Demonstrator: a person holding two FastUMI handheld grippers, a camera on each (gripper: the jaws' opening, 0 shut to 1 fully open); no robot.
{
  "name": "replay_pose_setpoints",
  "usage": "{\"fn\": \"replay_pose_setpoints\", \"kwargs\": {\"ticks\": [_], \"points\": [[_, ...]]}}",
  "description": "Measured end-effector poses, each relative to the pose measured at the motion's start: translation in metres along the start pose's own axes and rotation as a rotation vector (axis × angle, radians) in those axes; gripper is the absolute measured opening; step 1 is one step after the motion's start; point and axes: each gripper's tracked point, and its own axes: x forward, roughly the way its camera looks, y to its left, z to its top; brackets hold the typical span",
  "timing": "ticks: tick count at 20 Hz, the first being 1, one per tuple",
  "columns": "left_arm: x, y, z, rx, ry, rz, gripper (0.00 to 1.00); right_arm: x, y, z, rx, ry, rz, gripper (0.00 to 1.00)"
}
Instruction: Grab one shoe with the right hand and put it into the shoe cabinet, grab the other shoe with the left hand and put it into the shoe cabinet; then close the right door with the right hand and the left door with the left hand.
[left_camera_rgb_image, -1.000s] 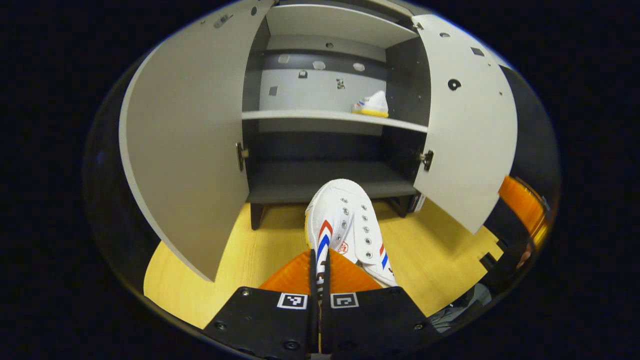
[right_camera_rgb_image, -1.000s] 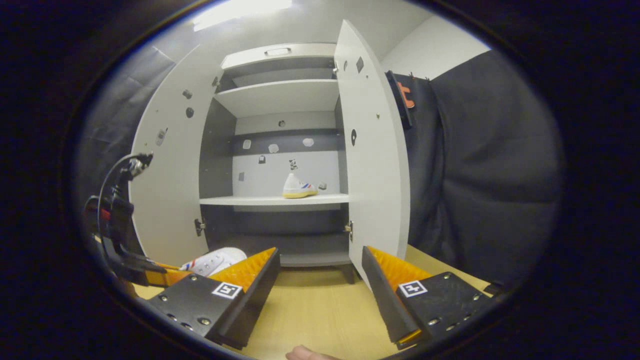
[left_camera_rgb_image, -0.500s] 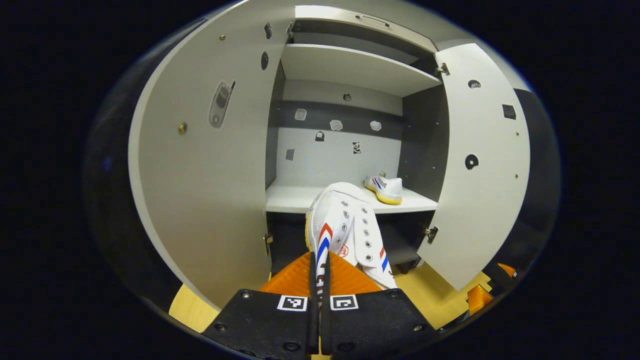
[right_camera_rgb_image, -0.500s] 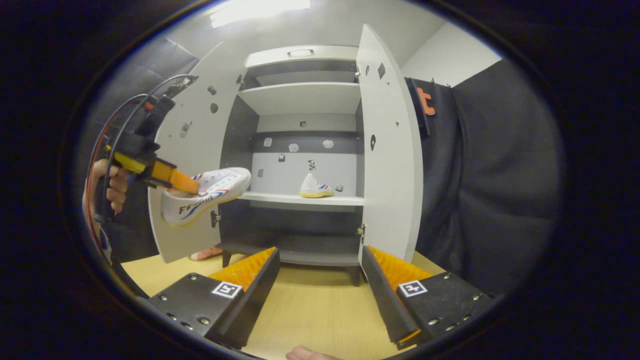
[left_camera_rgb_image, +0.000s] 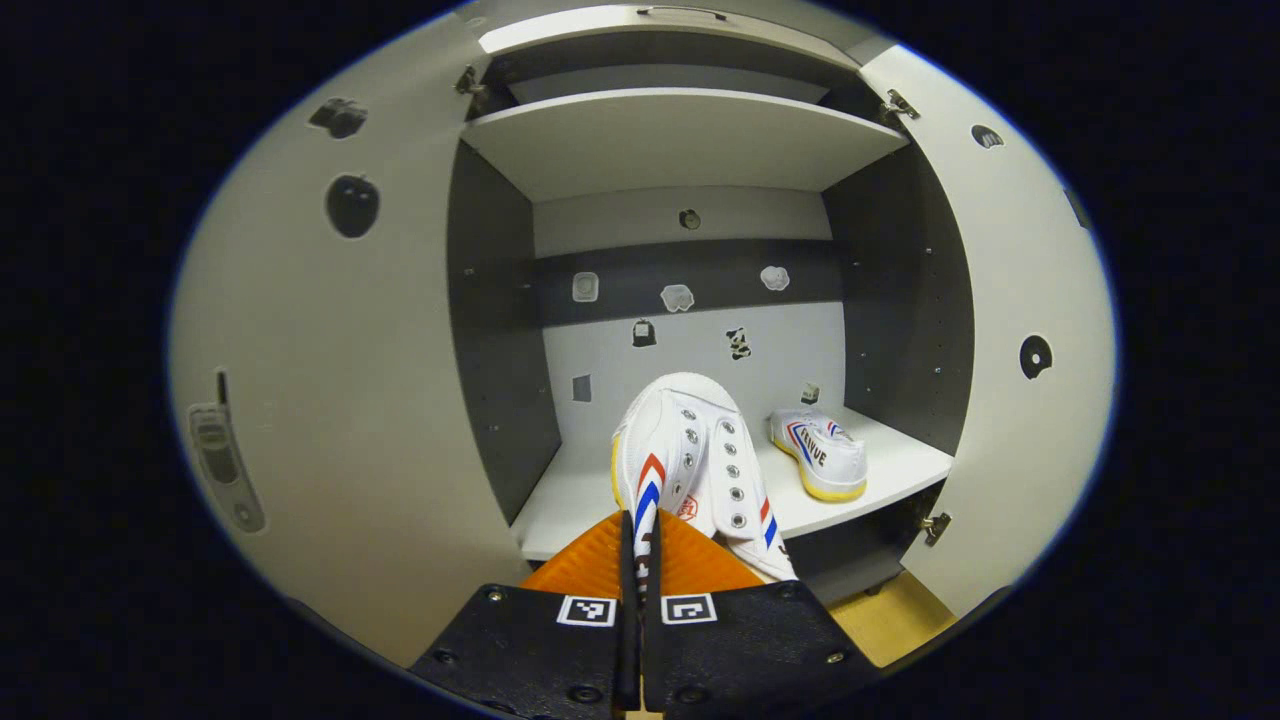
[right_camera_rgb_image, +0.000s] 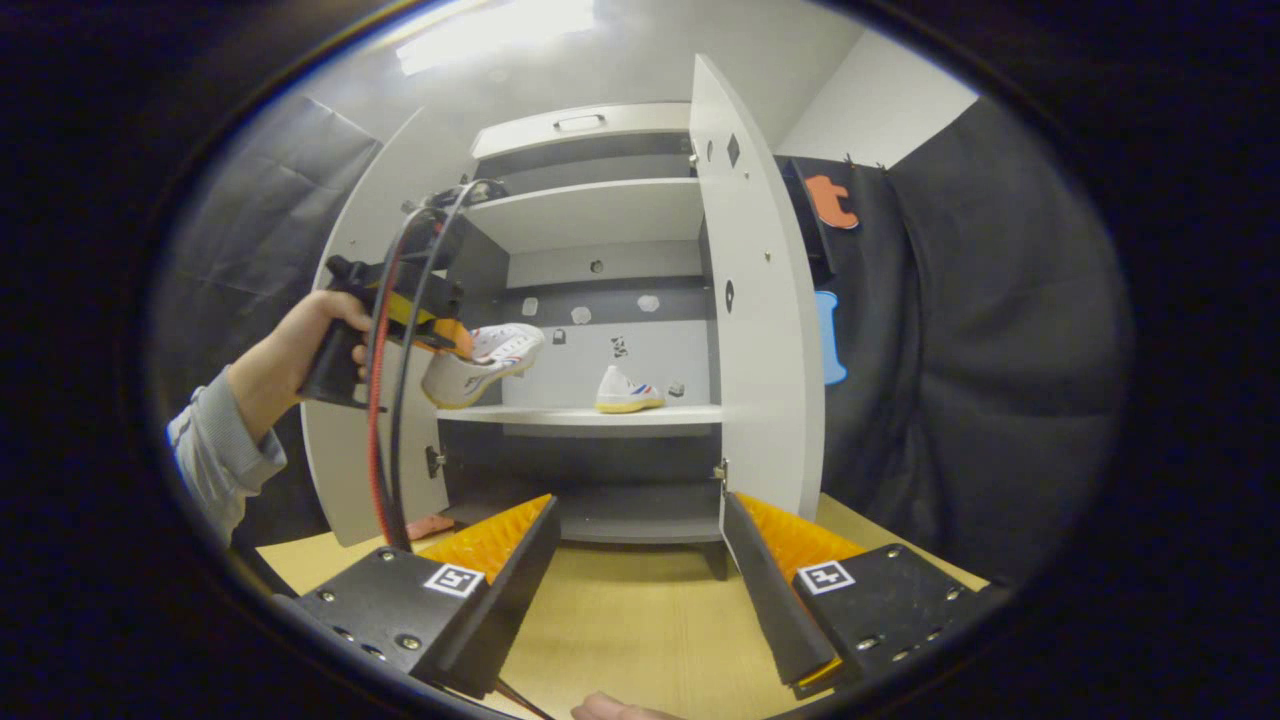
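- One shoe already sits on the cabinet shelf, far right.
- Left gripper clamps the second shoe just above that shelf.
- Right gripper is wide, holding nothing.
- Both doors remain unclosed.

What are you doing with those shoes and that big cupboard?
A person is putting shoes away with two hand-held grippers. The left gripper has its jaws shut on a white canvas sneaker with red and blue stripes and holds it above the middle shelf of the grey shoe cabinet. The matching second sneaker already sits on that shelf, to the right. The right gripper waits with open jaws, low above the wooden floor. Both cabinet doors stand open.
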Motion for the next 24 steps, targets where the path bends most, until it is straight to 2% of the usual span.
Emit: {"fn": "replay_pose_setpoints", "kwargs": {"ticks": [2, 5, 6, 8, 9, 12, 17, 19, 20, 22, 23, 24], "points": [[0.026, -0.012, 0.005, 0.001, 0.003, -0.007, 0.02, 0.0, -0.001, 0.001, -0.008, -0.011, 0.008, 0.98], [0.065, -0.012, 0.021, 0.042, -0.044, 0.048, 0.03, 0.0, -0.004, 0.002, -0.022, -0.026, 0.01, 0.98], [0.074, -0.012, 0.016, -0.001, -0.013, 0.041, 0.03, 0.001, -0.007, 0.002, -0.032, -0.032, 0.005, 0.98], [0.097, -0.021, 0.011, -0.192, 0.057, -0.013, 0.03, 0.003, -0.008, 0.001, -0.053, -0.038, 0.006, 0.98], [0.107, -0.021, 0.012, -0.201, 0.079, -0.041, 0.03, 0.004, -0.009, 0.0, -0.058, -0.035, 0.002, 0.98], [0.135, -0.004, -0.003, -0.168, 0.11, 0.013, 0.04, 0.009, -0.01, -0.006, -0.053, -0.024, -0.001, 0.98], [0.15, -0.007, -0.023, -0.214, 0.166, 0.001, 0.04, 0.011, -0.008, -0.011, -0.066, -0.02, 0.008, 0.98], [0.15, -0.008, -0.023, -0.218, 0.166, -0.019, 0.1, 0.013, -0.011, -0.011, -0.052, -0.021, 0.004, 0.98], [0.147, -0.009, -0.014, -0.229, 0.136, -0.024, 0.19, 0.013, -0.011, -0.011, -0.04, -0.019, 0.007, 0.98], [0.136, -0.007, 0.002, -0.208, 0.076, -0.032, 0.28, 0.012, -0.011, -0.01, -0.031, -0.021, 0.007, 0.98], [0.129, -0.007, 0.006, -0.207, 0.07, -0.036, 0.36, 0.013, -0.012, -0.011, -0.033, -0.023, 0.003, 0.98], [0.119, -0.008, 0.007, -0.203, 0.072, -0.029, 0.51, 0.013, -0.009, -0.01, -0.032, -0.026, 0.009, 0.98]]}}
